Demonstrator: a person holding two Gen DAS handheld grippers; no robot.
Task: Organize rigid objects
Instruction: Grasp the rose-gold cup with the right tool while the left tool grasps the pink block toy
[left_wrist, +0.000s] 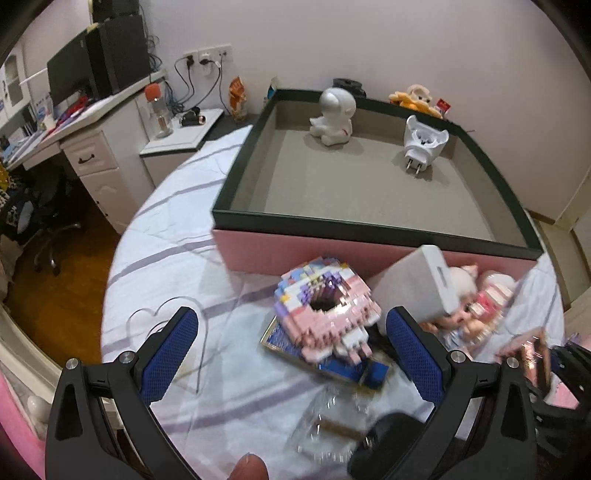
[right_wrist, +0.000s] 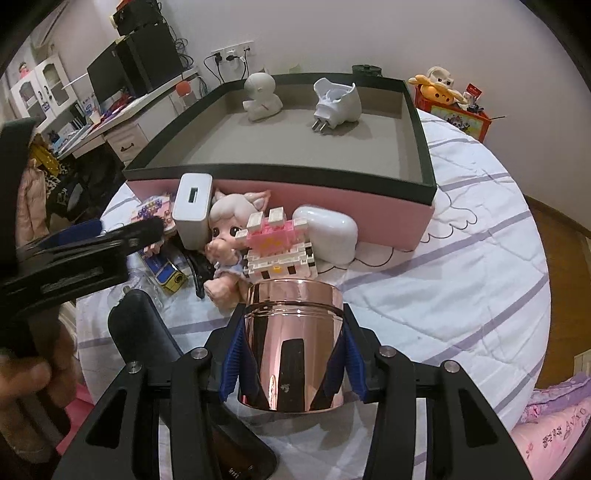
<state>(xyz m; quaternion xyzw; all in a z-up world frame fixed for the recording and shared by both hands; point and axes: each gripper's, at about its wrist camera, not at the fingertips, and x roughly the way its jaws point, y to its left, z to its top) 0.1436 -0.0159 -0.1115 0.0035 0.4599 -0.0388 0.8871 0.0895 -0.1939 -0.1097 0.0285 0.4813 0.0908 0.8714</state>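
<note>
Jaws of the right gripper (right_wrist: 291, 363) clamp a shiny rose-gold cylinder (right_wrist: 293, 350).

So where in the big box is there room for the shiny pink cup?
The grey floor of the dark-rimmed pink box is bare in its near half. Only the white astronaut figure and white plug adapter sit at the back. Outside, along the front wall, toys crowd together.

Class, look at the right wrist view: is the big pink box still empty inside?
No. The pink box already holds a white figurine and a white plug adapter on its grey floor.
</note>
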